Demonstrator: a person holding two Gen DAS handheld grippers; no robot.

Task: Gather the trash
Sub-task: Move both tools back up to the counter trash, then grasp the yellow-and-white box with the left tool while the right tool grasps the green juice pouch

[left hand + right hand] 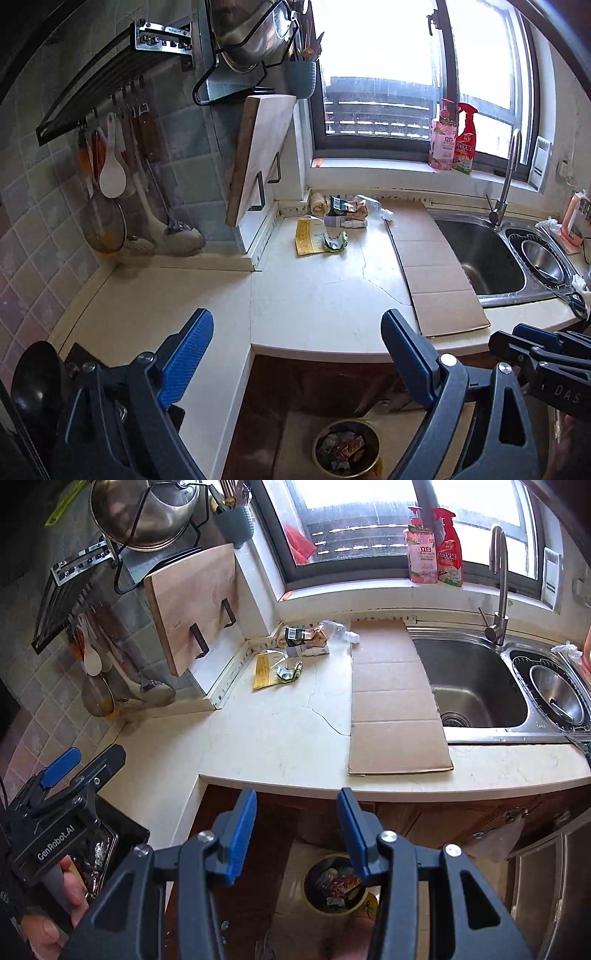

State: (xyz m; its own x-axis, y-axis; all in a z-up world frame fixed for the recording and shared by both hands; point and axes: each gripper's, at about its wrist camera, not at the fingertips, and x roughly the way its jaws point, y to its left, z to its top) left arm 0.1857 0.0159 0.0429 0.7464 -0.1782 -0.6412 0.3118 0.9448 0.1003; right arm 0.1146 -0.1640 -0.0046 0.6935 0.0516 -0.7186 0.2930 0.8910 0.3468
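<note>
Cream stone countertop (314, 295) wraps an L-shaped kitchen corner under a bright window, with tiled wall on the left side. Against that wall hang utensils (110, 170) from a black rack, and a wooden cutting board (258, 155) leans upright just beside the corner. Near the back edge of the counter lies the trash pile (340, 218): a yellow paper sheet (264, 672), a crumpled green wrapper (288, 672) on top of it, and behind these some packets and a clear plastic bottle (338, 629) on its side. A flat cardboard sheet (395, 701) lies to the right of the pile, touching the rim of the steel sink (476, 686), where a tall faucet (498, 583) stands; two spray bottles (434, 550) sit on the sill.

Left gripper (295, 354) hovers level over the counter's inner corner, blue fingers spread wide with nothing between them. Right gripper (297, 830) is held lower and further right, in front of the counter edge, its fingers likewise parted and empty. Below both, on the floor, a round bin (336, 884) holds wrappers.
</note>
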